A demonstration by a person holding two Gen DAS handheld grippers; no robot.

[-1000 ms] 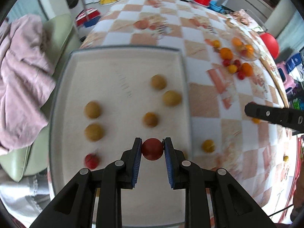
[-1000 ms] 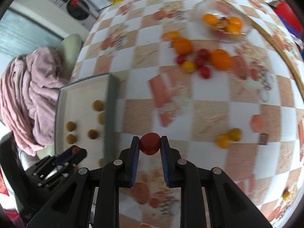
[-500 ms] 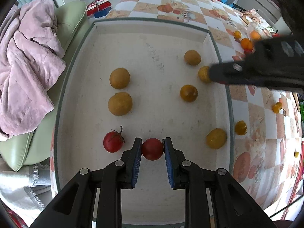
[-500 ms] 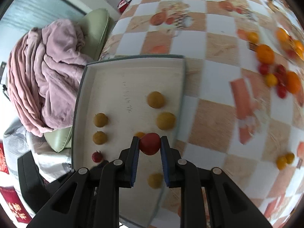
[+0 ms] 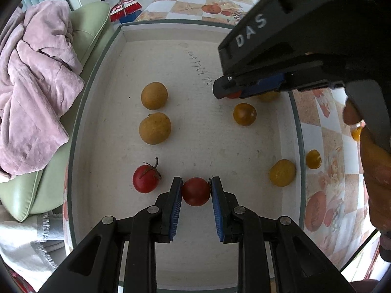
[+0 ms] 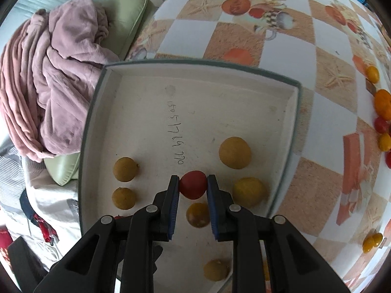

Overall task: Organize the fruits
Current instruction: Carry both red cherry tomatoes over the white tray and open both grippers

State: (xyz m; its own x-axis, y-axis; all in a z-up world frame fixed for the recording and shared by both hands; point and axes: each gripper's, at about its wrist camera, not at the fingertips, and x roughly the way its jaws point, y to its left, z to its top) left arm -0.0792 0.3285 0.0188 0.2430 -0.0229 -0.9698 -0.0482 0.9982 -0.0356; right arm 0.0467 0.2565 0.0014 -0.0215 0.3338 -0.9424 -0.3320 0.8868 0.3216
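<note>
A white tray with a grey rim holds several brownish-yellow fruits and a red tomato with a stem. My left gripper is shut on a red tomato low over the tray's near part, right of the stemmed tomato. My right gripper is shut on another red tomato above the tray's middle. It reaches in from the right in the left wrist view. Two yellow-brown fruits lie to its right.
A pink blanket lies on a green cushion left of the tray. Loose orange, yellow and red fruits lie on the checkered tablecloth at the right. A small yellow fruit sits just outside the tray's right rim.
Both grippers have moved left over the tray with their tomatoes. My left gripper has lowered beside the stemmed tomato. My right gripper has come from the tablecloth to above the tray's middle.
</note>
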